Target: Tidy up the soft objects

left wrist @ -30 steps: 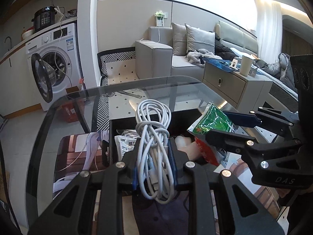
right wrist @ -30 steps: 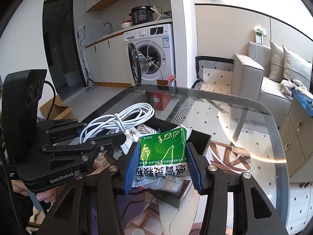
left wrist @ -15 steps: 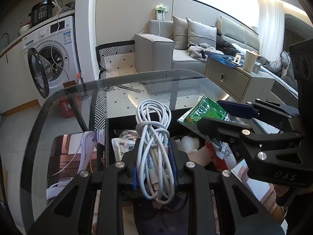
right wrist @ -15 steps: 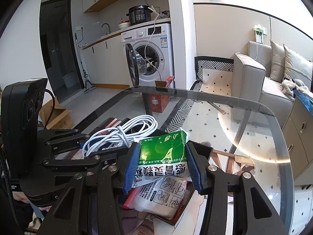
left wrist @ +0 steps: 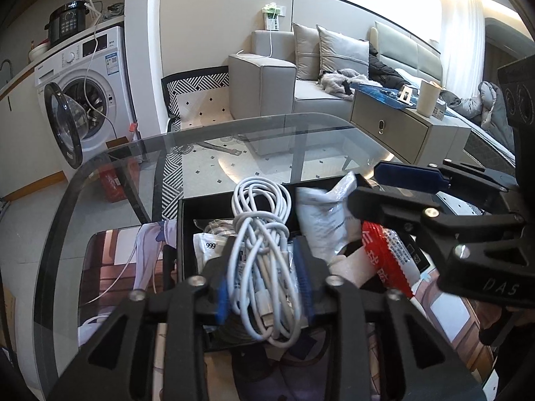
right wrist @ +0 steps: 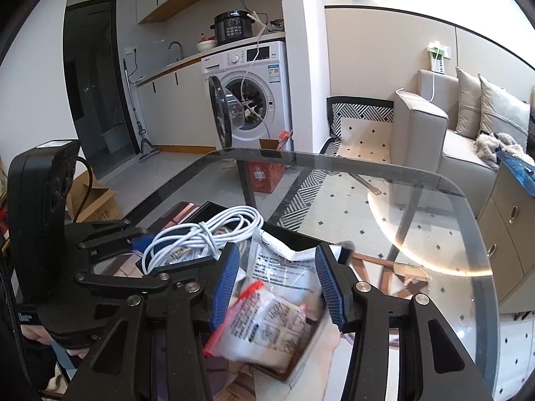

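Observation:
My left gripper [left wrist: 264, 269] is shut on a coiled white cable [left wrist: 262, 234] and holds it over a black box [left wrist: 187, 214] on the glass table. The cable also shows in the right wrist view [right wrist: 200, 237]. My right gripper [right wrist: 277, 280] is open; a soft packet [right wrist: 267, 307] with a white back and red edge lies blurred below it, in the box. From the left wrist view the packet [left wrist: 324, 217] leans in the box's right side under the right gripper [left wrist: 394, 187]. Other small packets lie in the box.
The glass table [right wrist: 418, 207] has a rounded far edge. A printed mat [left wrist: 110, 260] lies left of the box. Beyond the table are a washing machine [right wrist: 250, 90], a grey sofa [left wrist: 301, 77] and a low cabinet [left wrist: 401, 127].
My right gripper has opened and the green-fronted packet has dropped from it into the box, now showing its white back. The left gripper keeps the cable and has lowered slightly.

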Available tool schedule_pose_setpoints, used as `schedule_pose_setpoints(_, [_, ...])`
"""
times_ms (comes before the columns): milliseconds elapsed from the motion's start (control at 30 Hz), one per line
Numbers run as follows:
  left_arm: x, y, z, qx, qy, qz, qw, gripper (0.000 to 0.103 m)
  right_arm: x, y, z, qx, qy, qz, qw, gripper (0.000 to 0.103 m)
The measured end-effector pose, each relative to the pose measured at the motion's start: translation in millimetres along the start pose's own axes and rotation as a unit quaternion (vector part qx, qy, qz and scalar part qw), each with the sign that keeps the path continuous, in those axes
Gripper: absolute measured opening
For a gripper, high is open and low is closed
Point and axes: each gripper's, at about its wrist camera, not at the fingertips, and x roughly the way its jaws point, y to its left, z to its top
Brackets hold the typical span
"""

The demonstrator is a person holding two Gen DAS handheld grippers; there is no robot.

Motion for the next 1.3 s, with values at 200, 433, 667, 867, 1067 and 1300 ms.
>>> schedule_pose_setpoints(200, [-20, -5, -4, 0.012, -0.015, -0.002, 0.9998, 0.057, -23, 0, -12, 0.004, -0.015, -0.011, 1.000, 0.084])
schedule_pose_setpoints(433, [-53, -5, -20, 0.003, -0.062, 0.025, 0.9978, 0.101, -54, 5, -29, 0.013, -0.037, -0.002, 0.999, 0.102])
schedule_pose_setpoints(667, [-75, 3, -39, -0.013, -0.085, 0.035, 0.9957, 0.103, -68, 24, -46, -0.003, -0.049, -0.004, 0.999, 0.102])
schedule_pose_setpoints(867, [-83, 6, -59, -0.021, -0.096, 0.047, 0.9940, 0.103, -74, 39, -62, -0.018, -0.063, -0.006, 0.998, 0.102])
schedule_pose_setpoints(1067, [-82, 9, -77, -0.029, -0.102, 0.054, 0.9929, 0.103, -78, 47, -73, -0.029, -0.079, -0.017, 0.996, 0.102])
schedule_pose_setpoints(1300, [-79, 11, -84, -0.030, -0.108, 0.063, 0.9917, 0.103, -76, 42, -78, -0.023, -0.087, -0.024, 0.996, 0.102])
